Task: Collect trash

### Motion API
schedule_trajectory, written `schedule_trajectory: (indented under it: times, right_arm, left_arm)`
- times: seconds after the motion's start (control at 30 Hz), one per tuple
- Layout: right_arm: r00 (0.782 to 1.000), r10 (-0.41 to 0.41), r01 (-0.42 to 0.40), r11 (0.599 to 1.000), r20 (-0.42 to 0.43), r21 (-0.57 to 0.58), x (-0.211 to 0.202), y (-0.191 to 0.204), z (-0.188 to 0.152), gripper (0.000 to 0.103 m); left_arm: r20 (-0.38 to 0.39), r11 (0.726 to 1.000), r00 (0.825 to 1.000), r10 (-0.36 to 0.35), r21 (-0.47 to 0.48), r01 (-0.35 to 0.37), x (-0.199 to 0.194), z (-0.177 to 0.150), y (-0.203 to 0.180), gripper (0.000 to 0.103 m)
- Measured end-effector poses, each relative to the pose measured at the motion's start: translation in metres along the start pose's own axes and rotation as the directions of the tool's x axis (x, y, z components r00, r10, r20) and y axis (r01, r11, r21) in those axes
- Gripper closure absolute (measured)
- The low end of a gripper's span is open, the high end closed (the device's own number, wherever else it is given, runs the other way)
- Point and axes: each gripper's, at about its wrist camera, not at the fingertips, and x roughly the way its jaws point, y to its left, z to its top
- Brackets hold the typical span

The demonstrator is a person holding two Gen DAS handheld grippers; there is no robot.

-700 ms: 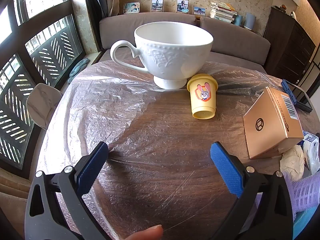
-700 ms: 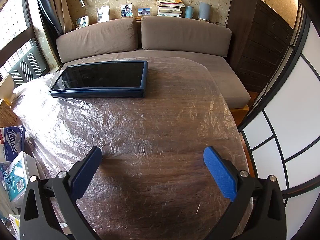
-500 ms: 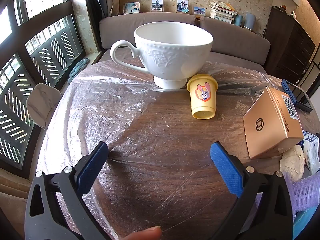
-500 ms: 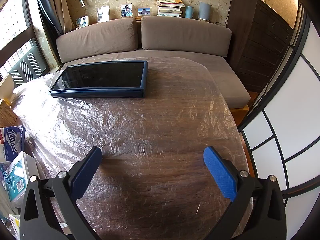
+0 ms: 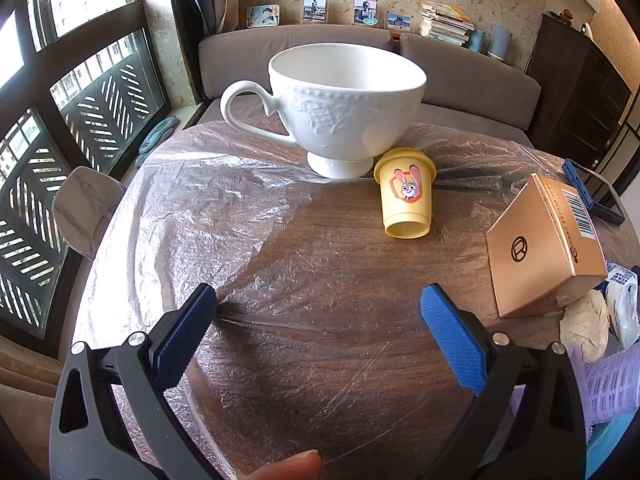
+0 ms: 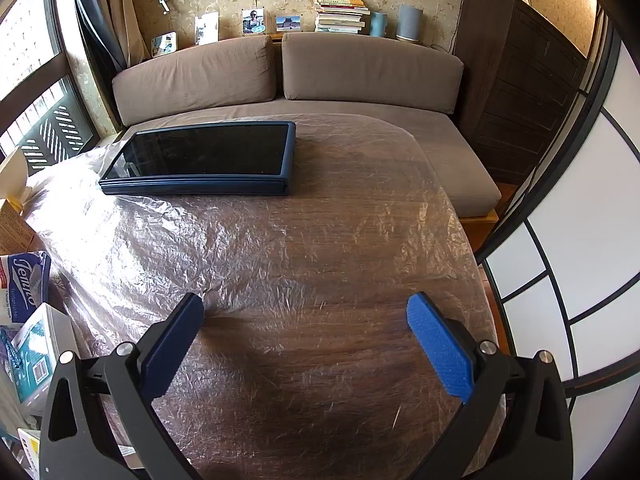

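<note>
My left gripper hangs open over the plastic-covered wooden table, nothing between its blue pads. Beyond it stands a small yellow cup upside down with a rabbit sticker. A gold cardboard box lies to the right, with a crumpled white paper and a tissue pack beside it. My right gripper is open too, above bare table. At the right wrist view's left edge lie a tissue pack and small cartons.
A large white teacup stands behind the yellow cup. A dark blue tablet lies at the far side of the table. A purple basket sits at the left wrist view's right edge. A brown sofa runs behind the table.
</note>
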Motion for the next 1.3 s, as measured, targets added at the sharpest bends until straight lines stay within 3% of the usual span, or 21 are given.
schedule_trajectory:
  times: [1.3]
  right_arm:
    - [1.0, -0.001, 0.001, 1.0, 0.0, 0.0, 0.0001, 0.0015, 0.0003, 0.004]
  left_arm:
    - [0.0, 1.0, 1.0, 0.0, 0.0, 0.0, 0.0006, -0.0042, -0.0056, 0.001]
